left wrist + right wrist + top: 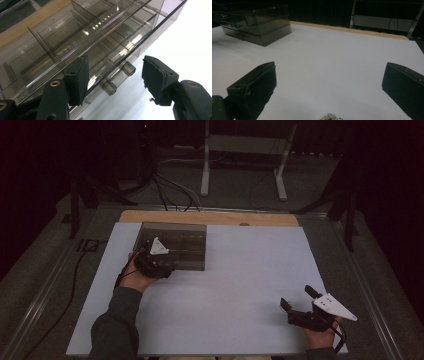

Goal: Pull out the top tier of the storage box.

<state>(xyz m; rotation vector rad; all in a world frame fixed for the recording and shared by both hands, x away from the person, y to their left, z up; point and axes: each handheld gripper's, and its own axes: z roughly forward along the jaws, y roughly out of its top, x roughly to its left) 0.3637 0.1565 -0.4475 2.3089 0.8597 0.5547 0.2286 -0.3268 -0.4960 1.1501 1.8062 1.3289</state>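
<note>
Drawer knobs (119, 78) between the left hand-held gripper (115, 78) pads, untouched

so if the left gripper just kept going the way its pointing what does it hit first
Most likely the clear drawer handle on the front of the smoky acrylic organizer box. The left gripper points at it with open fingers either side, not yet touching; depth is hard to judge.

Dim room, darkness all round the edges. A white sheet (240, 290) covers the table, with a strip of bare wood (210, 217) showing along its far edge. Beyond it, a white metal stand (242, 155) sits on grey floor (240, 195), black cables (165, 190) trailing across.
</note>
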